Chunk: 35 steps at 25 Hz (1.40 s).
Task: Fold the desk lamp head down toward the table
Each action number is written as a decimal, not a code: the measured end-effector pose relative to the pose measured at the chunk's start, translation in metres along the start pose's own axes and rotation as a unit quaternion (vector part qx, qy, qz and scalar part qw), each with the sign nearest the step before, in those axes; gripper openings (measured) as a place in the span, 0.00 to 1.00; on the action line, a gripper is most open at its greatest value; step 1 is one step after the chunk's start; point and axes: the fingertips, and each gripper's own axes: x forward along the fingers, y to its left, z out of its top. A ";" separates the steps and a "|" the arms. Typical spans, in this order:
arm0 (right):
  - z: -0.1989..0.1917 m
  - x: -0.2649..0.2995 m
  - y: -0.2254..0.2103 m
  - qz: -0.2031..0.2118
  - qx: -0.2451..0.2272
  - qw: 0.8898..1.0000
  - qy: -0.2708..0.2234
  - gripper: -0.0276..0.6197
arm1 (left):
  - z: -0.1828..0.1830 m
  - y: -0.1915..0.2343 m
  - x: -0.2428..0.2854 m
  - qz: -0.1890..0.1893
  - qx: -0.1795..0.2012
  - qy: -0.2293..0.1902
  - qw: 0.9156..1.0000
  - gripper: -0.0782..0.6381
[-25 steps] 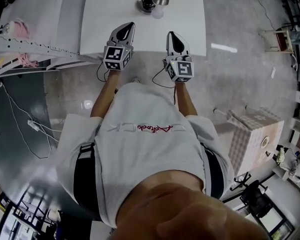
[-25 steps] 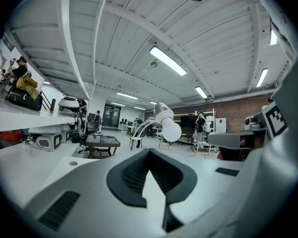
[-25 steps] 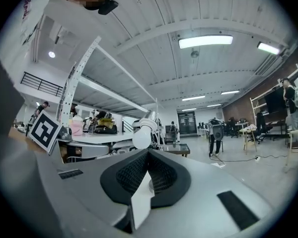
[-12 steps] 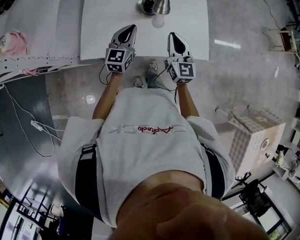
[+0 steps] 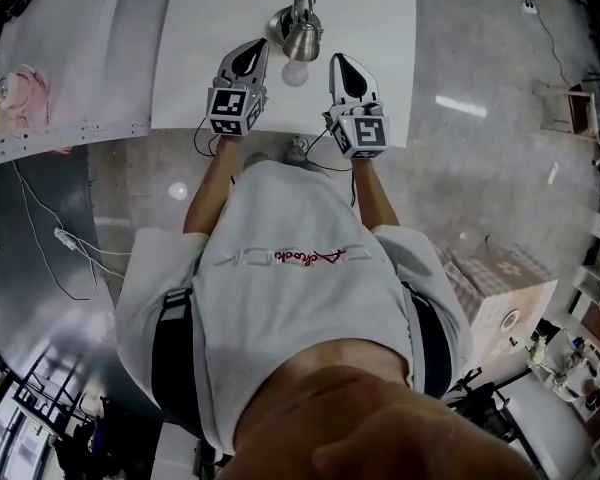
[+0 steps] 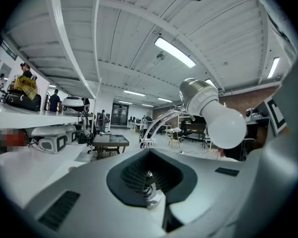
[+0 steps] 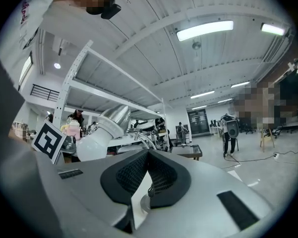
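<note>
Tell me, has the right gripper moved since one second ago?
Yes. The right gripper has advanced over the white table, from its near edge to beside the lamp bulb.

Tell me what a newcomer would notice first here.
The desk lamp, with its bare white bulb pointing toward the person, stands on the white table. The left gripper and right gripper flank the bulb, both with jaws shut on nothing.

The left claw (image 5: 253, 50) and the right claw (image 5: 341, 63) have been carried forward from the near edge of the bench (image 5: 385, 38). They are now set on either side of the bulb (image 5: 296, 73) of the lamp (image 5: 302, 34).
</note>
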 end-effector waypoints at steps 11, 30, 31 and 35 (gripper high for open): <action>-0.011 0.020 -0.013 0.004 0.011 1.000 0.013 0.07 | -0.011 0.010 0.024 -0.005 0.004 0.016 1.000 0.13; -0.043 0.023 -0.016 0.006 0.011 0.998 0.055 0.07 | -0.060 0.012 0.143 -0.178 0.039 0.050 0.982 0.46; -0.044 0.024 -0.017 0.005 0.010 0.998 0.055 0.07 | -0.059 0.011 0.146 -0.180 0.038 0.049 0.982 0.46; -0.042 0.024 -0.019 0.000 0.014 0.998 0.054 0.07 | -0.057 0.002 0.153 -0.181 0.034 0.051 0.982 0.46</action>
